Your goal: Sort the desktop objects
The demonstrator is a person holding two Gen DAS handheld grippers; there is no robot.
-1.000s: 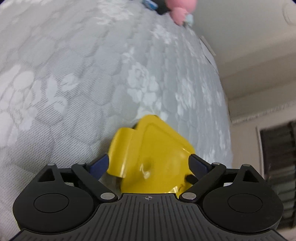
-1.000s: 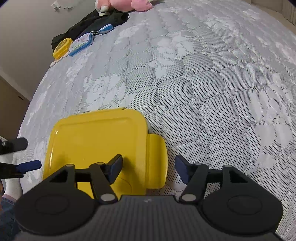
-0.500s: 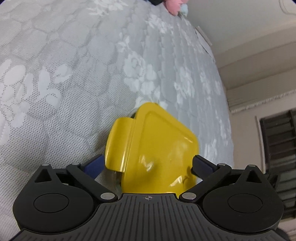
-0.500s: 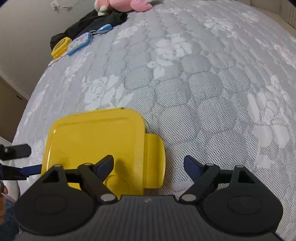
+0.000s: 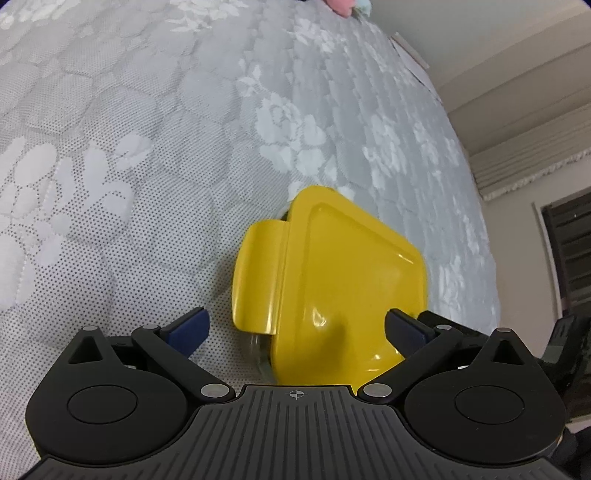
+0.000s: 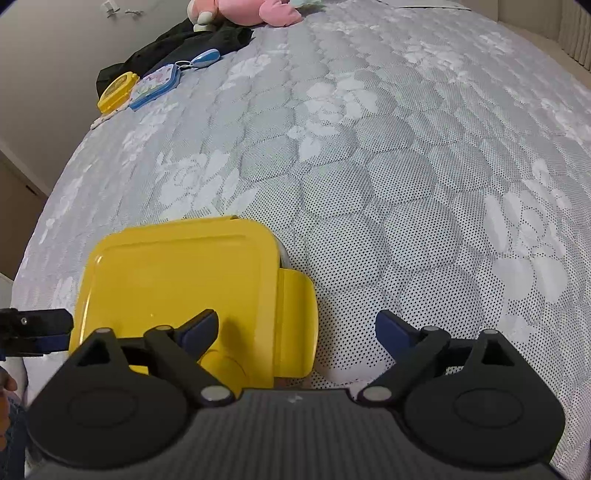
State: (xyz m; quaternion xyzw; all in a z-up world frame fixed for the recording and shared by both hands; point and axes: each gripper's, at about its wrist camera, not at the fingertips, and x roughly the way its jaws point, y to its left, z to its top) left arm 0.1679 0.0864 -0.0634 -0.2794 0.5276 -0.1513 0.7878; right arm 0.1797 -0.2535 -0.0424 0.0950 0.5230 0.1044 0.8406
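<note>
Left gripper (image 5: 295, 328): angled steeply down at the bed; jaws spread wide, nothing gripped. Blue pads sit either side of the near corner of the box, clear of it.
Right gripper (image 6: 295, 328): also tipped steeply down; jaws opening, holding nothing. Its left finger (image 6: 197, 328) hangs over the lid, its right finger over bare mattress; the side flap lies between them.
Yellow box (image 6: 177, 280): a container with a yellow lid, lying flat on the mattress (image 6: 406, 166) close under both grippers. Clear wall visible below the lid edge in the left wrist view. 1 side flap (image 6: 297, 317) stands out from the lid, unlatched by the look of it.
Relative position: box fills the lower left of the right wrist view and the lower centre of the left wrist view; the left gripper's tips show at the far left edge of the right view, just beside the box.
Far end of bed: small yellow case (image 6: 117, 91), blue-edged case (image 6: 155, 86), blue keyring tag (image 6: 205, 59), black garment (image 6: 184, 44), pink plush toy (image 6: 255, 11); all well apart from the box.
Obstructions: open quilted surface between box and far items.
Person: edge of a hand at lower left of the right wrist view.
</note>
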